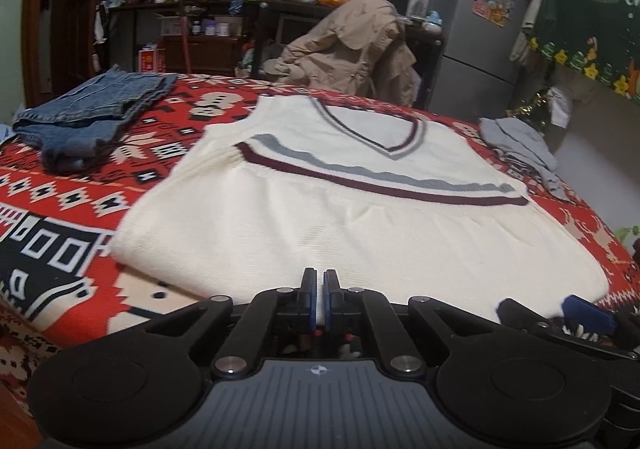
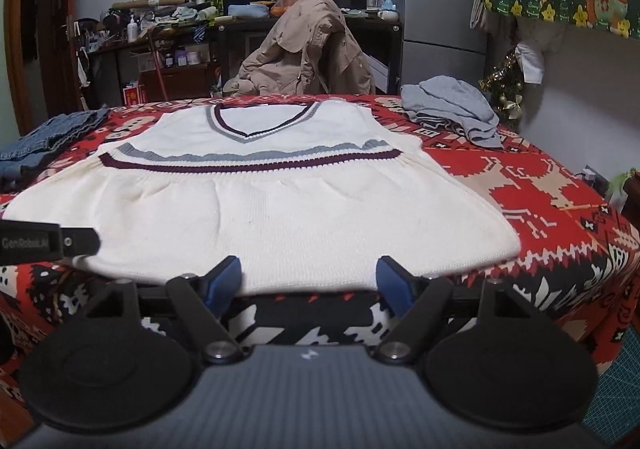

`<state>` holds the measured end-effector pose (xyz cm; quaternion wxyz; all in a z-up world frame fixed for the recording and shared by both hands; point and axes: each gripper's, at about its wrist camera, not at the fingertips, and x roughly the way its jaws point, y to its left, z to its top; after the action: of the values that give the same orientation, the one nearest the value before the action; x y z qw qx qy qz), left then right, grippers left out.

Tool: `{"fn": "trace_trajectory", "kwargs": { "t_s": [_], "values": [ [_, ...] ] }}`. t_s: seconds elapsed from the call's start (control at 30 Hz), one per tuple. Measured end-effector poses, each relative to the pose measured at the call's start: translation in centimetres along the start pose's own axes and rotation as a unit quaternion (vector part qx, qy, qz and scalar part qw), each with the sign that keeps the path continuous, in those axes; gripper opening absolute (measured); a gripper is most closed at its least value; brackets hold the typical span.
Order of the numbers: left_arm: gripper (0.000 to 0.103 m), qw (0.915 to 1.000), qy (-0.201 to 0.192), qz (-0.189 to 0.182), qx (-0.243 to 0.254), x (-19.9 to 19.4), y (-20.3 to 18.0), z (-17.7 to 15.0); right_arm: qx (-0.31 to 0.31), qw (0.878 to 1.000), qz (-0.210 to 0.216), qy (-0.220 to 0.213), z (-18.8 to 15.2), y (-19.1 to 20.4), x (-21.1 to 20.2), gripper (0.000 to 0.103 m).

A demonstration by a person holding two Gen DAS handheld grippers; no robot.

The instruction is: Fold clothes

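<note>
So we've got the cream knit vest (image 2: pixel 260 205) laid flat on the red patterned blanket (image 2: pixel 540 201), front side up, V-neck at the far end and the hem toward us. It looks folded once already, with the maroon and grey stripes running across its middle.

Our left gripper (image 1: pixel 319 281) has its blue pads pinched nearly together right at the vest's near hem. From its camera we honestly can't tell if any fabric is caught between them; nothing shows in the slit.

Our right gripper (image 2: pixel 310 273) has its jaws spread wide, one blue finger on each side of a stretch of the near hem, with the vest edge lying between them and not squeezed.

Off to the far left there's a folded pair of jeans (image 1: pixel 88 117) on the blanket, and on the far right a crumpled grey garment (image 2: pixel 452 113). Behind the bed, a tan jacket (image 2: pixel 304 53) is draped over a chair.
</note>
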<state>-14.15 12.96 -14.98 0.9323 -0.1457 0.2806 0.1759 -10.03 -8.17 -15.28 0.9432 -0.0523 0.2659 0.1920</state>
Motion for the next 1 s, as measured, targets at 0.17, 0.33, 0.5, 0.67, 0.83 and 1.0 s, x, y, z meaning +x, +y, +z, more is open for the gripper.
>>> {"fn": "trace_trajectory", "kwargs": {
  "t_s": [0.17, 0.33, 0.5, 0.67, 0.83, 1.0],
  "values": [
    [0.005, 0.9993, -0.004, 0.024, -0.027, -0.5, 1.4, 0.1, -0.003, 1.0, 0.003, -0.003, -0.2, 0.2, 0.1, 0.084],
    [0.012, 0.9967, -0.011, 0.053, -0.061, -0.7, 3.5, 0.5, -0.002, 1.0, 0.004, -0.003, -0.2, 0.2, 0.1, 0.084],
    [0.005, 0.993, -0.016, 0.078, -0.087, -0.9, 6.1, 0.9, 0.0, 1.0, 0.005, -0.003, -0.2, 0.1, 0.1, 0.085],
    [0.004, 0.9925, -0.02, 0.103, -0.061, -0.9, 6.5, 1.1, 0.0, 1.0, 0.006, -0.003, -0.2, 0.0, 0.2, 0.085],
    [0.003, 0.9905, -0.022, 0.121, -0.061, -0.7, 7.5, 1.6, 0.0, 1.0, 0.005, -0.002, -0.2, -0.1, 0.2, 0.086],
    [0.007, 0.9877, -0.029, 0.15, -0.035, -0.8, 7.9, 1.8, 0.0, 1.0, 0.005, -0.002, -0.2, -0.1, 0.4, 0.086]
  ]
}}
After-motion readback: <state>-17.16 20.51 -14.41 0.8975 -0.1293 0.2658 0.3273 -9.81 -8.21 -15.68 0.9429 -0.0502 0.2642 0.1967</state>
